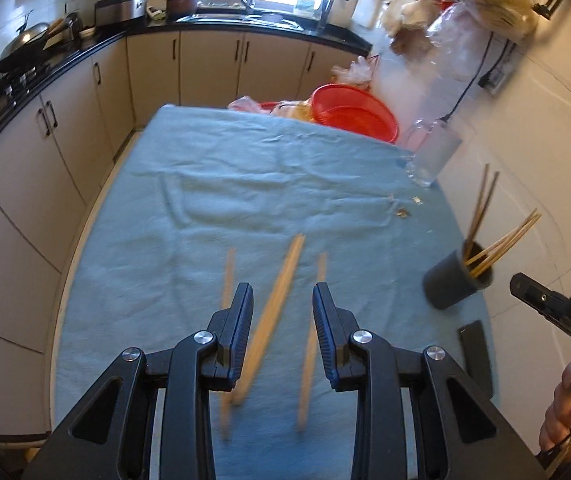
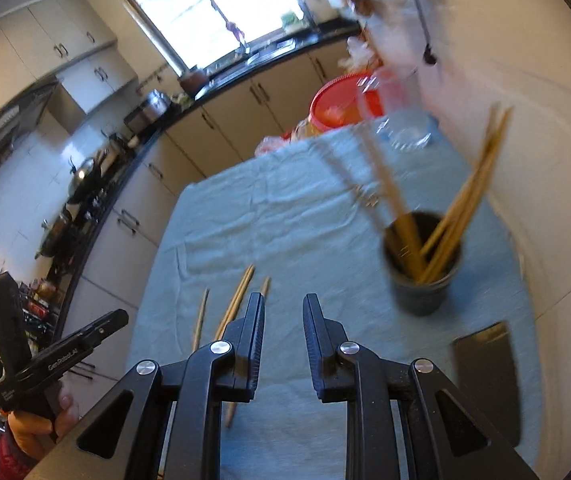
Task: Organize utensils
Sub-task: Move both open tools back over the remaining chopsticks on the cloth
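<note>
- Over the near end of the table, the left gripper (image 1: 282, 304) hangs with its jaws spread and nothing between them; loose chopsticks (image 1: 273, 312) lie on the blue cloth (image 1: 213, 208) directly below, four by count, blurred.
- Right gripper (image 2: 283, 314) likewise spread, holding nothing, above the cloth and apart from the sticks (image 2: 234, 308) that lie to its left.
- Near the table's right edge: a flat dark slab (image 2: 485, 376) on the cloth.
- Just beyond it, a dark cup (image 2: 421, 276), upright, with several chopsticks (image 2: 465, 200) standing in it, leaning outward.
- Farther along the right side: a clear glass jug (image 1: 431, 152).
- At the far end: a red basin (image 1: 355, 114), partly past the table's edge.
</note>
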A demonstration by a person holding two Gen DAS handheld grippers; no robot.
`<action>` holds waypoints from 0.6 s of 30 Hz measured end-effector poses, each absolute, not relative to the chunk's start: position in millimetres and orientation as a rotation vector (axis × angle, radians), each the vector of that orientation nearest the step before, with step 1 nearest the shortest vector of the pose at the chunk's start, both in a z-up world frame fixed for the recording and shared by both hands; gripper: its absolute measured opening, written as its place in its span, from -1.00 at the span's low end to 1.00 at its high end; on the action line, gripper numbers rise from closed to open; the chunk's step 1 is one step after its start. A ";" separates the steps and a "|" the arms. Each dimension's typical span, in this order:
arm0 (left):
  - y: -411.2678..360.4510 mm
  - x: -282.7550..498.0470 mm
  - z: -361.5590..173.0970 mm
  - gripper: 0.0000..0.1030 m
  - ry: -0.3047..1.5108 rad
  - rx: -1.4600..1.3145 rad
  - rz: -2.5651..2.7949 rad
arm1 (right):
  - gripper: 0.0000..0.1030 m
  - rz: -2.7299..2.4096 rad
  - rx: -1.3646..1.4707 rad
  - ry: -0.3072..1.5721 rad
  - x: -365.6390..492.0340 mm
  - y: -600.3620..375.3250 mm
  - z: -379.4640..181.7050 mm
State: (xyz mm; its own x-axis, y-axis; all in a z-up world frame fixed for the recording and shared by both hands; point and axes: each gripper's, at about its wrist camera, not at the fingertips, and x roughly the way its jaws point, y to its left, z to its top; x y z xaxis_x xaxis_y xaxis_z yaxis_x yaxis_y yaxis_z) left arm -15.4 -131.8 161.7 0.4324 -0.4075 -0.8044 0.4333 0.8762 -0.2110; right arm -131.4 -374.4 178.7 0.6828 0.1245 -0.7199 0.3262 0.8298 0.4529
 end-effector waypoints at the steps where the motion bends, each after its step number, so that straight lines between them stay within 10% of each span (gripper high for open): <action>1: -121.8 -11.6 156.4 -0.43 1.014 0.036 -0.543 | -0.58 -0.115 0.613 0.842 -124.2 -365.1 173.4; 18: -168.1 40.9 59.8 -0.53 1.165 0.249 -0.839 | -0.58 -0.245 0.554 0.954 -135.2 -311.2 139.0</action>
